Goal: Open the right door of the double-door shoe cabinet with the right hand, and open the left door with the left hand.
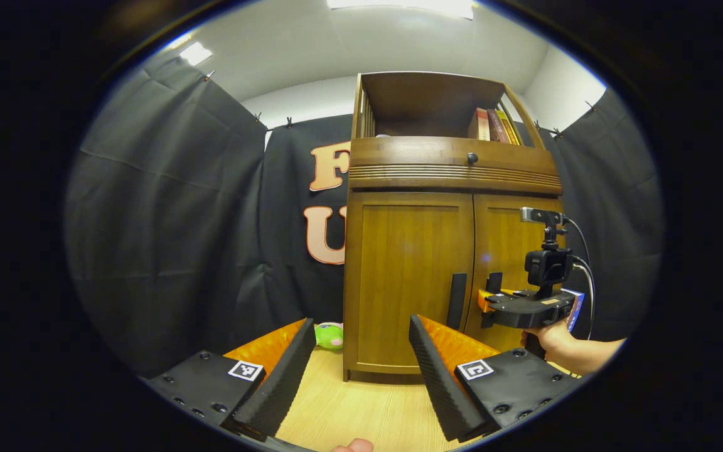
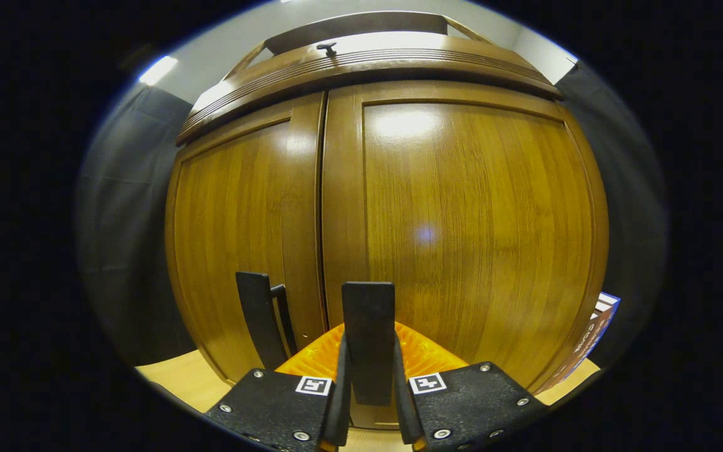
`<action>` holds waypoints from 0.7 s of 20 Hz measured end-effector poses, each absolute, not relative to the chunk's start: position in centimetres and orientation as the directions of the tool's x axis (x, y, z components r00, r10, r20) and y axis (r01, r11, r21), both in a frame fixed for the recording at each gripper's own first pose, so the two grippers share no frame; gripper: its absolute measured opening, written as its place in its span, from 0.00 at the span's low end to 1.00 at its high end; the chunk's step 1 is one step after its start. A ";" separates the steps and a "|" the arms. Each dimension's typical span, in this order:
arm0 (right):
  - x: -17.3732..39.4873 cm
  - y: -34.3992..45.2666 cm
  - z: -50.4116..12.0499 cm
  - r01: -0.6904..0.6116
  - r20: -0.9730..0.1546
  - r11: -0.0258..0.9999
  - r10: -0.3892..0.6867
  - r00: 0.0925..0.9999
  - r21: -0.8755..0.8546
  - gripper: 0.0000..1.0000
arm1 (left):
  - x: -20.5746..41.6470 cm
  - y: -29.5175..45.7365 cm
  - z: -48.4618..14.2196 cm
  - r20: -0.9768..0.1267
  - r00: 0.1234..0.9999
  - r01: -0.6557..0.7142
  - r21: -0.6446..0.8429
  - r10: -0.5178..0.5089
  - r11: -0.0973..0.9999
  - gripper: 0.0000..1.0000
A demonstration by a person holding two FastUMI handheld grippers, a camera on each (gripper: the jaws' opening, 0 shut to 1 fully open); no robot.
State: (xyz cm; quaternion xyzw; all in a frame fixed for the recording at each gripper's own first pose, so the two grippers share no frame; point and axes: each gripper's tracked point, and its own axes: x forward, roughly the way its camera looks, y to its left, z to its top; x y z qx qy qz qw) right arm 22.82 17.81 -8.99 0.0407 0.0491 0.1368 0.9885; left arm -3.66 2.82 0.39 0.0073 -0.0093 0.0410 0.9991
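The right hand-held gripper (image 2: pixel 369 376) pinches the black vertical handle (image 2: pixel 368 333) of the brown wooden shoe cabinet's right door (image 2: pixel 462 226), which looks closed. The left hand-held gripper (image 1: pixel 361 370) hangs spread before the closed left door (image 1: pixel 408 276), apart from its black handle (image 1: pixel 456 301).

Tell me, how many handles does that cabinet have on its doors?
2: left handle on the left door, free; right handle on the right door, clamped between the right gripper fingers.
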 end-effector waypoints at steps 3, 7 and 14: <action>22.6 17.9 -9.2 -0.275 -0.116 0.955 0.287 0.951 0.113 0.30 | -4.0 2.4 0.9 0.039 0.997 -0.072 -0.001 0.072 0.997 0.95; 21.1 17.8 -9.5 -0.298 -0.129 0.943 0.318 0.939 0.150 0.30 | -4.7 2.1 1.2 0.043 0.997 -0.064 0.001 0.064 0.998 0.95; 17.1 16.0 -9.5 -0.325 -0.099 0.934 0.342 0.935 0.151 0.28 | -5.9 2.0 1.2 0.037 0.997 -0.061 0.018 0.061 0.998 0.94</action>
